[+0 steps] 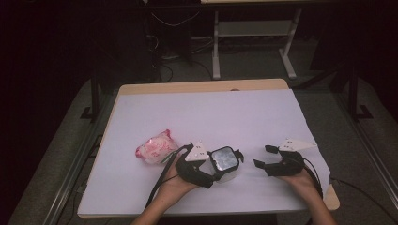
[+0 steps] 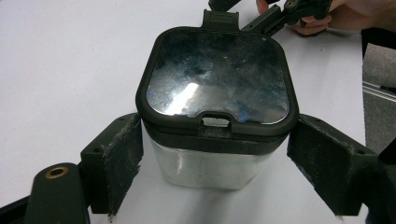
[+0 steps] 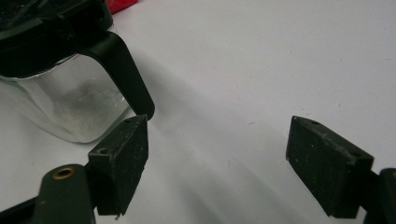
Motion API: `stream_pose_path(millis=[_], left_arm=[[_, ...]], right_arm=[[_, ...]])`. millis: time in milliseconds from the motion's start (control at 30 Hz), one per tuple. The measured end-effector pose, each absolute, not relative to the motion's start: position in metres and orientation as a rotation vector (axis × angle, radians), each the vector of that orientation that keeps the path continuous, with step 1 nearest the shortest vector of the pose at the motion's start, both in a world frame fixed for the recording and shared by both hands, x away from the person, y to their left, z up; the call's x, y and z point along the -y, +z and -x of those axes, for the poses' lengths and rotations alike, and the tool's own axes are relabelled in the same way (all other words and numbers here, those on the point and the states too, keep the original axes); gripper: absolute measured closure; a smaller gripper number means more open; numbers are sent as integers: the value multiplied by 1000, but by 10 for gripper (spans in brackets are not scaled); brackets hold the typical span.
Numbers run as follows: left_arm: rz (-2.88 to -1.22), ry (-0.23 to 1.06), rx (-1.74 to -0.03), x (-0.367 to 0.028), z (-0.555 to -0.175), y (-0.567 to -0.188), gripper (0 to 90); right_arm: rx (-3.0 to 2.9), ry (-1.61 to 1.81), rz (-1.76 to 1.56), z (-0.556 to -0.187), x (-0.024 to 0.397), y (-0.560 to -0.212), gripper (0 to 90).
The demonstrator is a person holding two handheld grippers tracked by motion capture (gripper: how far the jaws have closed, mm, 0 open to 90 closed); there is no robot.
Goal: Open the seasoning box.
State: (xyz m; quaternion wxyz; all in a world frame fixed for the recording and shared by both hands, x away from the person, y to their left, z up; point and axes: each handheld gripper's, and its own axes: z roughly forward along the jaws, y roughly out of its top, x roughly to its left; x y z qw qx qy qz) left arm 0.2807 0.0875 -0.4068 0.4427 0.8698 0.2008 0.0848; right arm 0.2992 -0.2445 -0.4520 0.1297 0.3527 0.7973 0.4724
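Observation:
A clear square container with a black-rimmed lid stands on the white sheet near the table's front edge. My left gripper has a jaw on each side of it, and both pads press against its black collar just under the lid. The lid lies flat, with a window through which the inside shows dimly. To the right, my right gripper stands open a short way from the container, with bare sheet between its pads. The lid's black tab hangs just beyond its left pad, apart from it.
A pink and white plastic bag lies on the sheet left of the left hand. The white sheet covers most of the wooden table. Behind the table are dark floor, cables and white desk legs.

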Motion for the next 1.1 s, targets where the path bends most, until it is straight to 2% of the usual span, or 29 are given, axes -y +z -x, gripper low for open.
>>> stream_pose_path(millis=[700,1100], left_arm=[[-2096,196,-493,-93,-279,-399,217],[-2035,159,-467,-97,-278,-395,316]], right_arm=[[-2318,1368,-1025,-299,244,-453,206],[-2319,1368,-1027,-299,243,-453,206]])
